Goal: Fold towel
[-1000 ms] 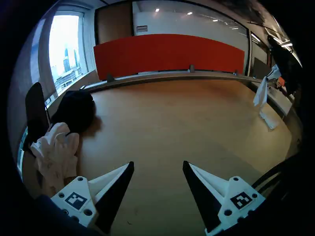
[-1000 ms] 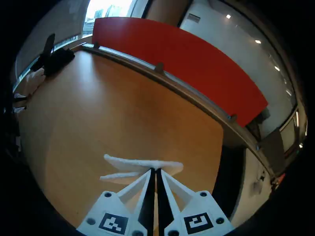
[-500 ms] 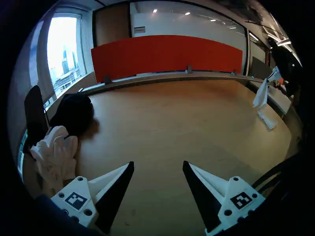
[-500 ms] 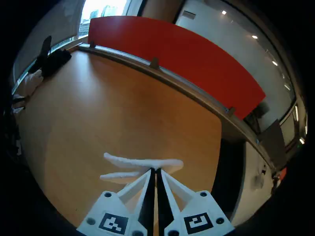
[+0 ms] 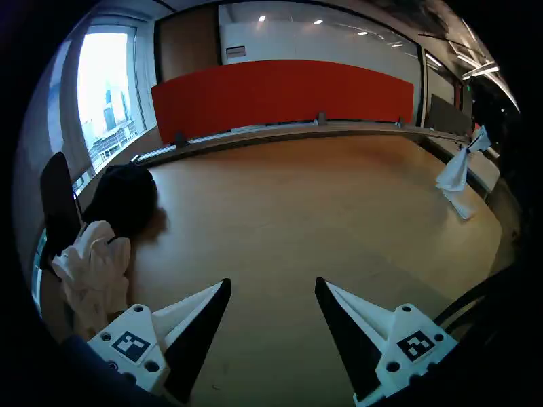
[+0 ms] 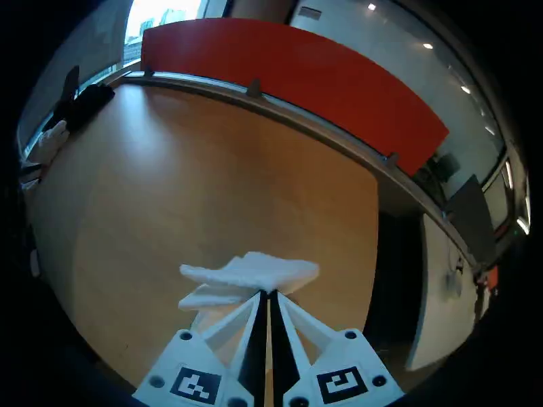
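While the left gripper [image 5: 272, 281] hung low over the wooden surface [image 5: 285, 203], its fingers [image 5: 200, 319] stood wide apart with nothing between them. Right gripper [image 6: 269, 293]: fingers pressed together, clenched on the white towel [image 6: 252, 273]. Seen along that gripper, the towel bunched in loose layers just past the fingertips and spread out to either side. It was raised above the surface, near the right-hand edge.

From the left gripper view, the towel [image 5: 453, 178] showed far off to the right. It draped down from a high point, and its lower end lay on the surface close to the right edge. Its upper end ran into shadow, so I could not tell what gripped it there.

A red partition [image 5: 285, 95] ran along the far edge of the surface. At the left end sat a black bundle [image 5: 125, 197], with a heap of white cloth [image 5: 95, 268] just beside it on the near side. A dark chair back [image 5: 58, 207] stood at that same end, below a bright window [image 5: 102, 102].
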`<state>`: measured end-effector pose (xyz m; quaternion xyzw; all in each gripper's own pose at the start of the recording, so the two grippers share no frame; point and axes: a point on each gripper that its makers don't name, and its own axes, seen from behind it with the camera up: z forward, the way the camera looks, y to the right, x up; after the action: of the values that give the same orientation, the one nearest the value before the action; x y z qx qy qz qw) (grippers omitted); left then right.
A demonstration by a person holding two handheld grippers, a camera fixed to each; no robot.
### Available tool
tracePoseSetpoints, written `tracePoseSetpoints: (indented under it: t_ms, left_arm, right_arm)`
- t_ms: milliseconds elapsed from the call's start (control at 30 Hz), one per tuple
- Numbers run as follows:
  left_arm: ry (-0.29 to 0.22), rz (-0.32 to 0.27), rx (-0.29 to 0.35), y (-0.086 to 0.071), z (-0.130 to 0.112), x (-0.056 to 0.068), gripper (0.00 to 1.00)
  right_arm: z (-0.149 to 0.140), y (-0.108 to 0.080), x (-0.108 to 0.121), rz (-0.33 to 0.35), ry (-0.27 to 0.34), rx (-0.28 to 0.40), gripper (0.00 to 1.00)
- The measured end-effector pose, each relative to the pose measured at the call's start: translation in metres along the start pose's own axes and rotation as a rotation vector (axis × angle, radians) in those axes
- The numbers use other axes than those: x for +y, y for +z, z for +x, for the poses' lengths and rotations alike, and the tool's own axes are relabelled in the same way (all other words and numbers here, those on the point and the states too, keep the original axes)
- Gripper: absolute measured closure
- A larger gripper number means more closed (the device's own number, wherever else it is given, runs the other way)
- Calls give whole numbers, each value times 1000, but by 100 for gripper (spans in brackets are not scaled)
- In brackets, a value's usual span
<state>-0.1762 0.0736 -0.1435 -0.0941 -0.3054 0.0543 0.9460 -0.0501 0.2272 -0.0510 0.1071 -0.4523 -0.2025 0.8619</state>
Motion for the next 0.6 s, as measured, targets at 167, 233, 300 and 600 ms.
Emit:
tracePoseSetpoints:
  t_ms: [167,233,300,600]
  left_arm:
    - [6,1,2,-1,1,0,8]
    - [10,2,1,-2,1,-1,8]
    - [13,3,0,-2,1,-1,9]
    - [21,4,-4,-4,-2,0,9]
  right_arm:
    - [-22,0,1,-4,34,-17,98]
    - [-31,0,2,-6,47,-26,98]
    - [-41,0,4,-8,60,-37,98]
    - [-78,5,7,-11,95,-96,98]
